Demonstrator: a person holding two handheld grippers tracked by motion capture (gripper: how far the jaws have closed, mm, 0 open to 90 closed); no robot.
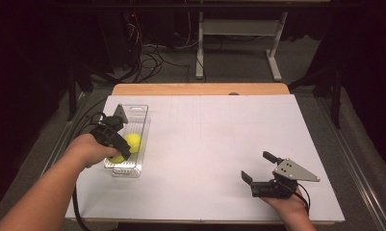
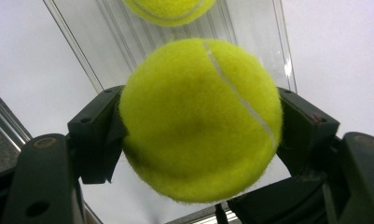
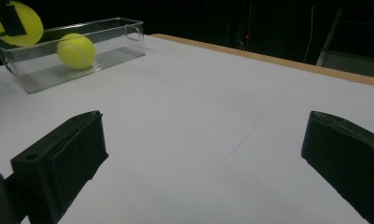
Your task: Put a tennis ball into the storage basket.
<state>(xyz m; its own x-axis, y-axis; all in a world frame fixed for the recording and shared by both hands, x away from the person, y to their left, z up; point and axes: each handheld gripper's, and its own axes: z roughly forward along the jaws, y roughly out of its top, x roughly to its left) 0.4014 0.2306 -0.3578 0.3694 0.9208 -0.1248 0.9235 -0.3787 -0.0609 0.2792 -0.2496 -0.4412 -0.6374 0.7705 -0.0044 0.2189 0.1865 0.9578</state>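
My left fingers (image 2: 201, 140) pinch a fuzzy yellow tennis ball (image 2: 201, 121) above the clear plastic bin (image 2: 105, 42), where a second yellow ball (image 2: 168, 9) lies just beyond. The round felt could slip and bounce out. My right fingers (image 3: 201, 158) rest spread, empty, over the white table (image 3: 212, 116).

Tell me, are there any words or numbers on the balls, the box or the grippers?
None can be read. The held ball shows only its white seam, no brand. The other ball, the clear box and both grippers, left and right, carry no writing that I can see.
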